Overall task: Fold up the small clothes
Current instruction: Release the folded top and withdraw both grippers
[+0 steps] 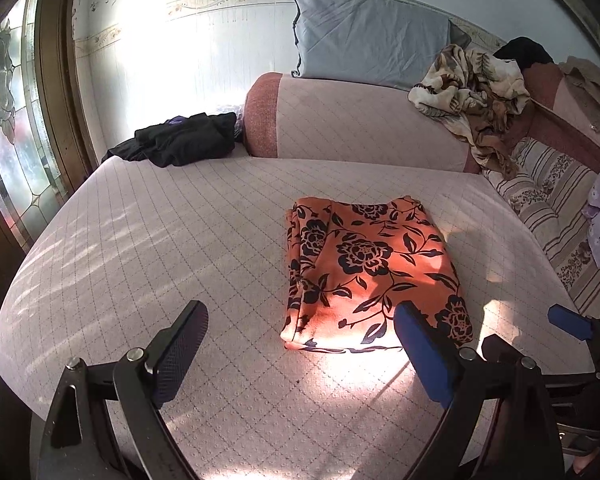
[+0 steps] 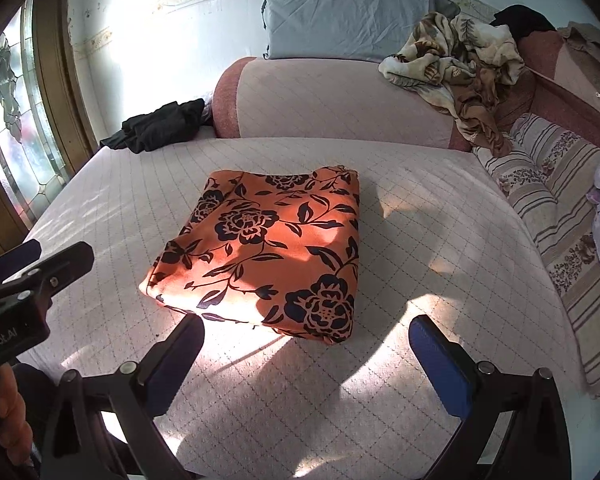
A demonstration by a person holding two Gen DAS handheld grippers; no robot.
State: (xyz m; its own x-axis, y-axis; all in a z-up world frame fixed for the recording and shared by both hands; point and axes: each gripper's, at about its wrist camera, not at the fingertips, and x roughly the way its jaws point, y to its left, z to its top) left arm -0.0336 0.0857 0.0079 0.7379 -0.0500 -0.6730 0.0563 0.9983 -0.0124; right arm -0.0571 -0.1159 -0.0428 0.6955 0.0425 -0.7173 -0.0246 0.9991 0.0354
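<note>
Hovering wide open and empty, left gripper (image 1: 300, 344) and right gripper (image 2: 306, 356) face folded floral garment (image 2: 268, 248); black clothes (image 2: 160, 126) well apart, nothing between.

Both hand-held grippers (image 1: 300, 350) (image 2: 306, 354) agape, empty

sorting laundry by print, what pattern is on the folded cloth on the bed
Orange with dark navy-black roses and leaves on the folded cloth, clearest in the right wrist view.
</note>
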